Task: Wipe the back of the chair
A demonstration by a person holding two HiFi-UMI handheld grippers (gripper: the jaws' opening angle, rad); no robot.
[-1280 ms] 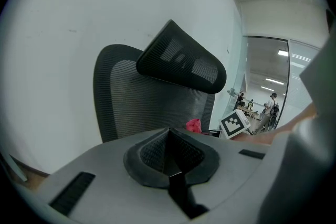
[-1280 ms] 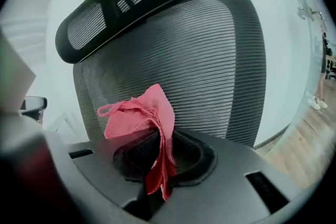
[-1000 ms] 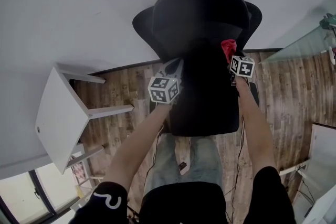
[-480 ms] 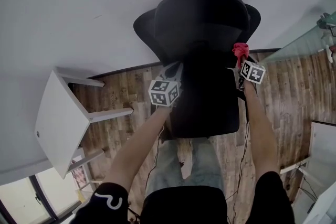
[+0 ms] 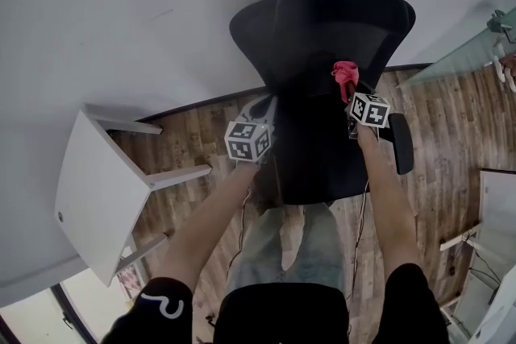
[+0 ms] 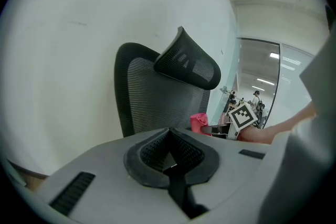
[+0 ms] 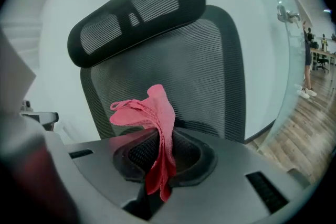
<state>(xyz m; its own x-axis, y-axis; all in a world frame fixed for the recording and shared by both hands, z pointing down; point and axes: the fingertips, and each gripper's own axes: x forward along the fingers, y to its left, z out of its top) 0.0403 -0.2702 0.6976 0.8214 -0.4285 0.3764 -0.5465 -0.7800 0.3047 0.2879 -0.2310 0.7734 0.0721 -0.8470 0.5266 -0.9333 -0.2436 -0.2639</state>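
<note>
A: Two grippers logged. Jaw state?

B: Left gripper (image 6: pixel 169 159): jaws together, nothing between them. Right gripper (image 7: pixel 157 165): jaws clamped on a pink cloth (image 7: pixel 152 123), which stands crumpled above the tips.

A: Chair position?

B: The black mesh chair (image 5: pixel 322 52) stands against the white wall (image 5: pixel 121 12). The cloth is held in front of the mesh back (image 7: pixel 199 71), below the headrest (image 7: pixel 136 8); contact cannot be confirmed. The left gripper is at the back's left edge, lower than the right gripper. A white table (image 5: pixel 97 181) stands well to the left on the wood floor (image 5: pixel 201 141).
</note>
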